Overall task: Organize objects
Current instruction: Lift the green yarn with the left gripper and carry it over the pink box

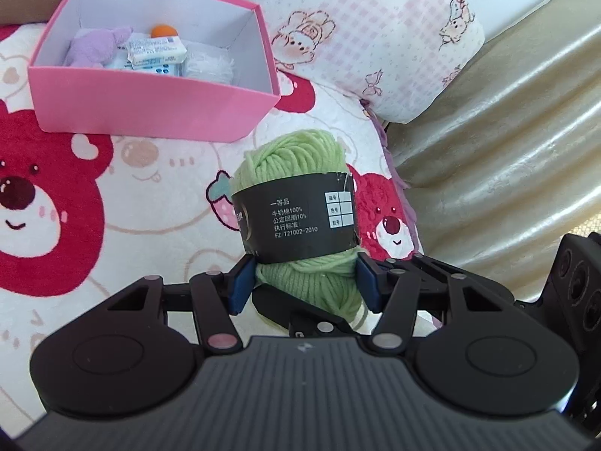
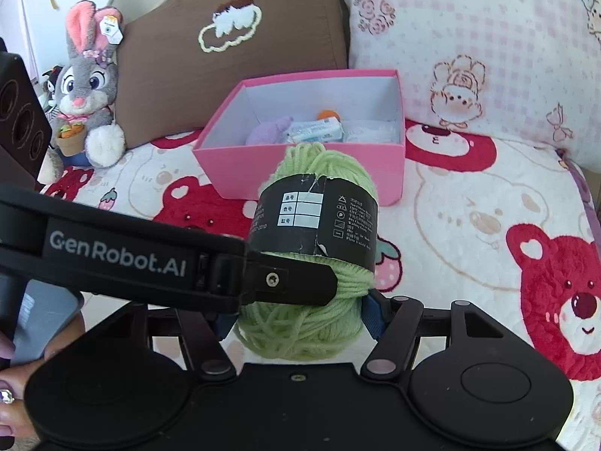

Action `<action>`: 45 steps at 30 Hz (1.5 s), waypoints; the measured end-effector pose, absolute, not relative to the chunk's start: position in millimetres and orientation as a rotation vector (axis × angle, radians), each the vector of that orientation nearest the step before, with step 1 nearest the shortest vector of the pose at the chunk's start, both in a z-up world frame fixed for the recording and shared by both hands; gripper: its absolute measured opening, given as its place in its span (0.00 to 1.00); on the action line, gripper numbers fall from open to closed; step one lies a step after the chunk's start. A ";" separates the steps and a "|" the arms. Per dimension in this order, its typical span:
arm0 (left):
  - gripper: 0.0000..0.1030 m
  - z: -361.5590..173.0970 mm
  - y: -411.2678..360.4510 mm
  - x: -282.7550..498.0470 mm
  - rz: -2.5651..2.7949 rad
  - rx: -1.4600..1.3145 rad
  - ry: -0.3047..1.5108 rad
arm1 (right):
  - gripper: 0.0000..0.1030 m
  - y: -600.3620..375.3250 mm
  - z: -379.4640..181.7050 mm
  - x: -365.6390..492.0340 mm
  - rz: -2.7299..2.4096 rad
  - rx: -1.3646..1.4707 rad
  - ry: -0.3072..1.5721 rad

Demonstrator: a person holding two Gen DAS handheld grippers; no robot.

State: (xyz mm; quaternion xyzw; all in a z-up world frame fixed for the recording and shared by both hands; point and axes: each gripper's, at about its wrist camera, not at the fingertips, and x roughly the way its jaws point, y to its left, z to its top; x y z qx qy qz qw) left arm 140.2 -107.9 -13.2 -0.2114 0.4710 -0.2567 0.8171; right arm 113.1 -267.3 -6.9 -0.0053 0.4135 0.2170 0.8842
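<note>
A green yarn skein (image 1: 296, 206) with a black paper label stands upright between both grippers, above a bear-print blanket. My left gripper (image 1: 302, 285) has its blue pads pressed on the skein's lower end. In the right wrist view the same skein (image 2: 315, 233) sits between my right gripper's (image 2: 296, 315) blue pads, which touch its sides. The left gripper's finger (image 2: 240, 274) crosses in front from the left. A pink box (image 1: 150, 112) lies beyond at upper left, holding a purple plush, white packets and an orange item. The box also shows in the right wrist view (image 2: 387, 173).
A grey plush rabbit (image 2: 88, 90) sits at the far left against a brown cushion (image 2: 233, 52). A pink checked pillow (image 1: 360, 37) lies behind the box on the right. A beige curtain-like fabric (image 1: 507, 150) hangs off the bed's right edge.
</note>
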 end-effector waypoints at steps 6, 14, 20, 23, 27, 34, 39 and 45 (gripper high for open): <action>0.53 14.0 -94.9 131.6 -0.532 -0.428 0.962 | 0.67 -254.2 15.0 106.7 0.466 -0.005 0.828; 0.53 55.1 -81.3 143.7 -0.526 -0.400 0.911 | 0.67 -248.0 45.8 118.3 0.482 0.068 0.774; 0.54 77.3 -71.0 167.6 -0.503 -0.404 0.897 | 0.67 -240.6 62.2 143.7 0.497 0.114 0.754; 0.54 88.3 -69.9 186.0 -0.485 -0.384 0.882 | 0.67 -238.1 69.1 163.7 0.499 0.142 0.752; 0.54 98.6 -68.9 215.7 -0.455 -0.370 0.875 | 0.67 -234.0 76.8 196.7 0.514 0.169 0.753; 0.54 90.3 -69.4 276.0 -0.412 -0.387 0.888 | 0.67 -228.8 69.5 257.6 0.521 0.186 0.769; 0.54 65.0 -73.2 309.0 -0.411 -0.403 0.905 | 0.67 -230.9 45.2 286.1 0.511 0.183 0.760; 0.54 26.2 -81.3 340.3 -0.418 -0.414 0.943 | 0.67 -240.9 9.4 313.9 0.517 0.194 0.773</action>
